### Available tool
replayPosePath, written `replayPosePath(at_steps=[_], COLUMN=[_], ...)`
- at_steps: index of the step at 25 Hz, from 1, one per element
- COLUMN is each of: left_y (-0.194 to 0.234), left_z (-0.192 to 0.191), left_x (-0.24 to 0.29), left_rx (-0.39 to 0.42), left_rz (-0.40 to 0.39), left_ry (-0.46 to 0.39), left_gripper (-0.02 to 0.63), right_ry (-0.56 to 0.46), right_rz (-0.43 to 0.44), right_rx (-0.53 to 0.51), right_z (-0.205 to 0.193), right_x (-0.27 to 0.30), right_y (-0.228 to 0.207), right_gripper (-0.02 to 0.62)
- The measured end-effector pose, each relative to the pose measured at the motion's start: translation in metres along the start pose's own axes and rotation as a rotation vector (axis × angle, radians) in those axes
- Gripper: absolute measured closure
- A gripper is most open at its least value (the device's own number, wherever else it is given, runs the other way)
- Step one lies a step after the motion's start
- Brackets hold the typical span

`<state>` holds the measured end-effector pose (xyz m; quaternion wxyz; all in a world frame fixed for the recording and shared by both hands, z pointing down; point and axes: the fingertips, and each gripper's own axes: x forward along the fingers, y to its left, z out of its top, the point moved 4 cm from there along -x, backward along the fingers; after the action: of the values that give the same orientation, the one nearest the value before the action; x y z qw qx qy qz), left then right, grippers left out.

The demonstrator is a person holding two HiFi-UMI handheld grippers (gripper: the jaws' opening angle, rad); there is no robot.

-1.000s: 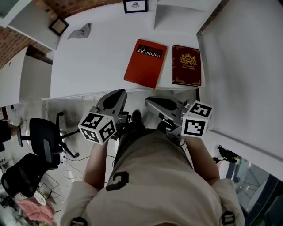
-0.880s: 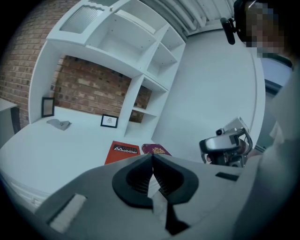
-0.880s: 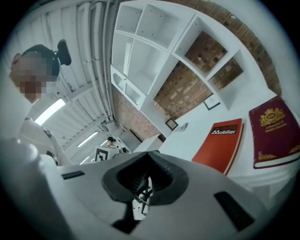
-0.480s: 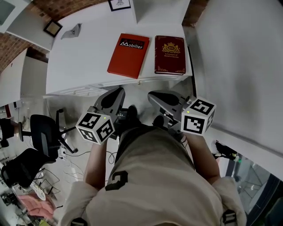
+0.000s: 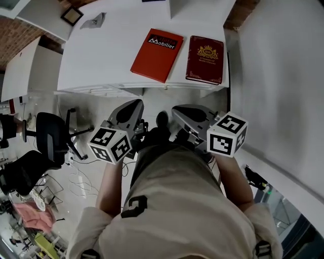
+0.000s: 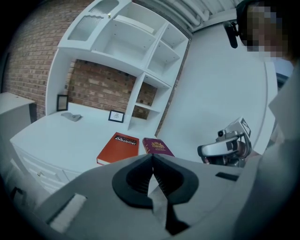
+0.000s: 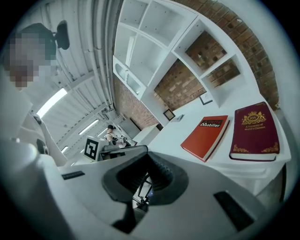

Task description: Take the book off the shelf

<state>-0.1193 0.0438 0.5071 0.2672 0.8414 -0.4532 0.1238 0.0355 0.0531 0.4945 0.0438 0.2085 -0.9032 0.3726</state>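
Observation:
Two books lie flat, side by side, on the white desk (image 5: 96,60): a red one (image 5: 157,48) and a maroon one (image 5: 205,59) to its right. Both show again in the left gripper view, the red book (image 6: 118,147) and the maroon book (image 6: 158,146), and in the right gripper view, red book (image 7: 206,136) and maroon book (image 7: 255,131). My left gripper (image 5: 137,105) and right gripper (image 5: 175,110) hang over the floor, short of the desk's front edge, pointing toward the books. Both are shut with nothing in them. Neither touches a book.
White shelf compartments (image 6: 140,56) rise behind the desk against a brick wall. A small picture frame (image 5: 72,15) and a grey crumpled object (image 5: 95,20) sit at the desk's far left. A white wall (image 5: 283,76) runs along the right. Office chairs (image 5: 48,139) stand left.
Both grippers have drawn back from the desk's front edge, so more floor shows between them and the desk. The books have not moved on the desk. Both jaws stay shut.

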Motion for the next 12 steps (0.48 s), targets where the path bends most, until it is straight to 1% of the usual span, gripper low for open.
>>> replayPosePath(at_steps=[6,12], left_y=[0.044,0.090], left_z=[0.010,0.024], left_x=[-0.008,-0.002], left_rx=[-0.038,-0.064], left_rz=[0.045,0.041], left_ry=[-0.011,-0.042], left_gripper=[0.603,0.603], right_ry=[0.063,0.116], right_rz=[0.023,0.016], right_rx=[-0.011,-0.037], right_z=[0.012,0.027], right_x=[0.039,0.084], right_y=[0.004,-0.002], right_gripper=[0.591,0.591])
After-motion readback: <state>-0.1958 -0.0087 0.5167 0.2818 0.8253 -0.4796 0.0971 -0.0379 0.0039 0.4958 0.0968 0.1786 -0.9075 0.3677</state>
